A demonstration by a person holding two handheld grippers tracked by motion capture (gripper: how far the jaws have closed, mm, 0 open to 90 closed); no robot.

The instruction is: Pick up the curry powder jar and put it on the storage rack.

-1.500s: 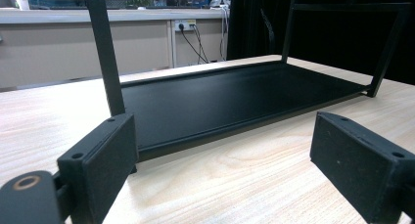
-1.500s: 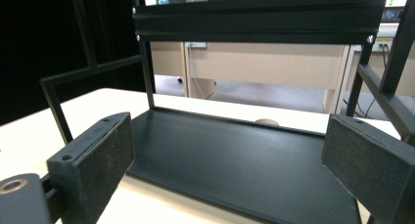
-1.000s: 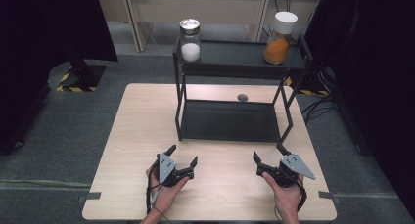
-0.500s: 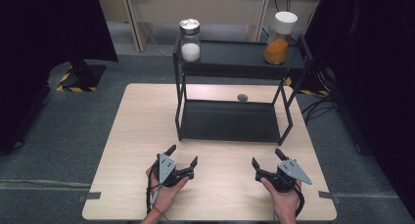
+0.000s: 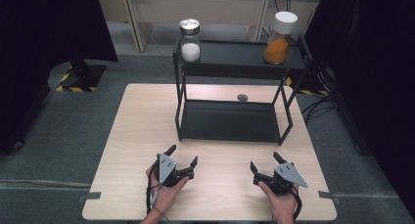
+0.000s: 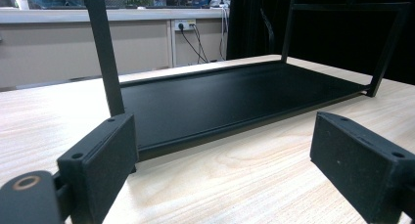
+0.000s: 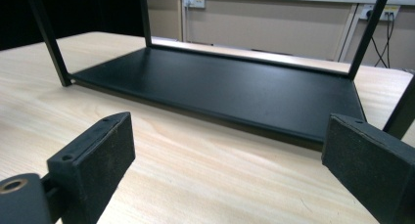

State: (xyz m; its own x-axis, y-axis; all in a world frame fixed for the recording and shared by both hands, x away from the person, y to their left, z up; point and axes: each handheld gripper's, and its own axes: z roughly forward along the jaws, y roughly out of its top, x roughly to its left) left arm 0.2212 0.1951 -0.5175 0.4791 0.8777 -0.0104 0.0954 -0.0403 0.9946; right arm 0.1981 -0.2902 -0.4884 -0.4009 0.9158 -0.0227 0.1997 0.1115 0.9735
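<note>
Both grippers sit low at the near table edge, nothing in either. Left gripper (image 5: 182,156) at approx 7 o'clock on the table (image 5: 132,136), jaws spread wide; right gripper (image 5: 265,163) at approx 5 o'clock, jaws likewise wide. In each gripper view the pads frame bare wood w/ the black rack (image 5: 230,121) just ahead.

Nearest things to handle are the two jars on the rack's top shelf, well apart from both grippers: white-powder jar (image 5: 190,40) w/ metal lid at approx 11 o'clock, orange-powder jar (image 5: 279,38) w/ white lid at approx 1 o'clock. A small dark knob (image 5: 242,97) lies on the table behind the rack at 12.

Judgement: jars look like glass, so stiff, smooth, prob slippery and breakable, and moderately heavy since part-filled. Best hold is across the body mid-height, jaws level, jar kept upright; the lid may slip or turn.
</note>
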